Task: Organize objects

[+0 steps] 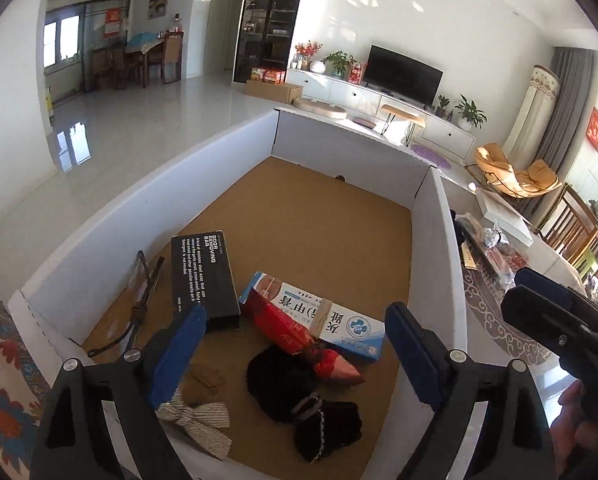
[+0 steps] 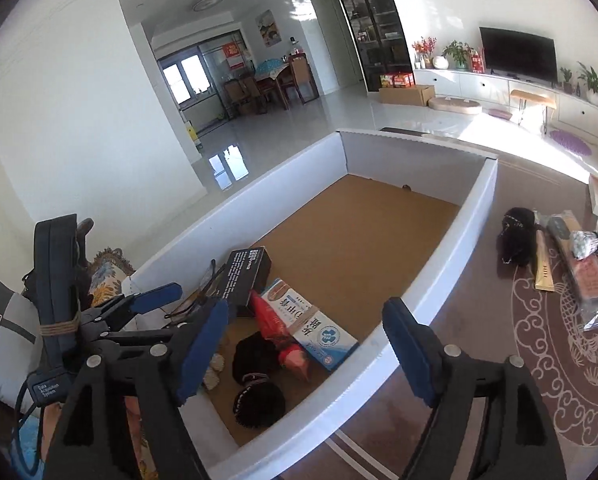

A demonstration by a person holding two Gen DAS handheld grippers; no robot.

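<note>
Over the white box (image 1: 443,216): my left gripper (image 1: 295,344) and right gripper (image 2: 305,344) both gape, nothing between. Black box (image 1: 203,276), blue-white carton (image 1: 339,320), dark bundles (image 1: 283,380) lie inside near corner.

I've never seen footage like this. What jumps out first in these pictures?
A big white box with a brown floor fills the middle; small things cluster at its near end, among them a black carton and a blue-and-white packet. Two blue-padded grippers, left and right, hang open above it, holding nothing.
</note>
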